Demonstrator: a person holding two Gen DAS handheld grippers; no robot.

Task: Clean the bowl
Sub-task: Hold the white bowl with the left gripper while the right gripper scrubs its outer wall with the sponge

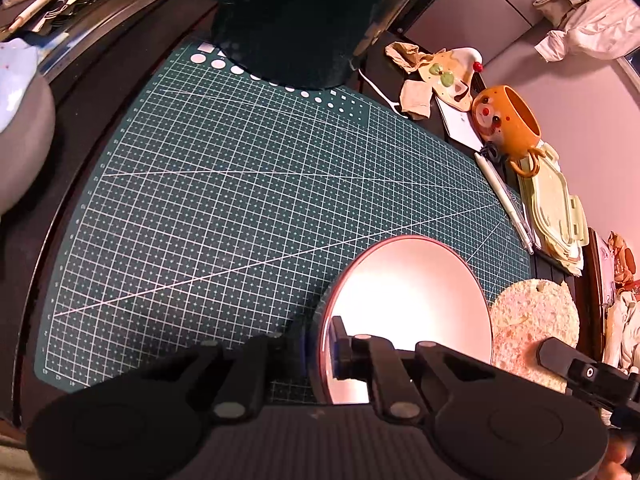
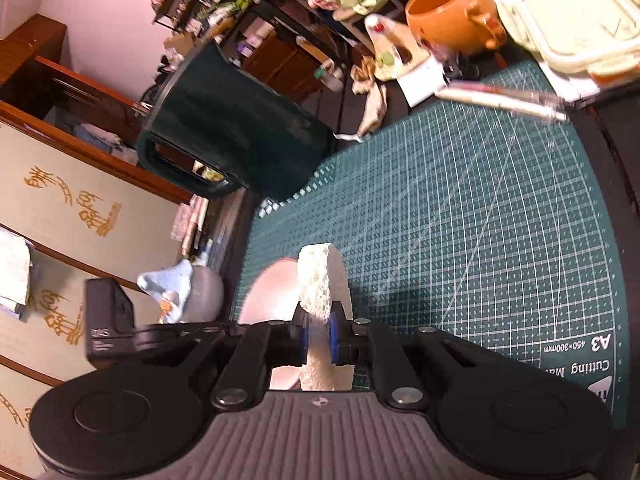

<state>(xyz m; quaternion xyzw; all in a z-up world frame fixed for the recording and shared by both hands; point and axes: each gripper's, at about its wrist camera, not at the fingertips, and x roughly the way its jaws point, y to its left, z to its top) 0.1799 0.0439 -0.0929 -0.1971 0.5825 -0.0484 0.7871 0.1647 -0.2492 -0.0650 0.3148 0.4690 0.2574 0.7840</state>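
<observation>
A pale bowl (image 1: 408, 308) with a red rim stands on its edge on the green cutting mat (image 1: 240, 200). My left gripper (image 1: 322, 344) is shut on the bowl's near rim, one pad on either side of the wall. Right of the bowl is a round, pale, porous sponge (image 1: 532, 328), clamped by the right gripper (image 1: 576, 364). In the right wrist view my right gripper (image 2: 319, 336) is shut on the sponge (image 2: 320, 280), held edge-on. The bowl (image 2: 272, 296) lies just to its left, touching or nearly touching it.
A dark green jug (image 1: 288, 20) stands at the mat's far edge. An orange face mug (image 1: 506, 120), a pen (image 1: 506, 196), a pale green lidded box (image 1: 556, 216) and crumpled paper (image 1: 416, 80) line the right side. A grey rounded object (image 1: 20, 120) sits at left.
</observation>
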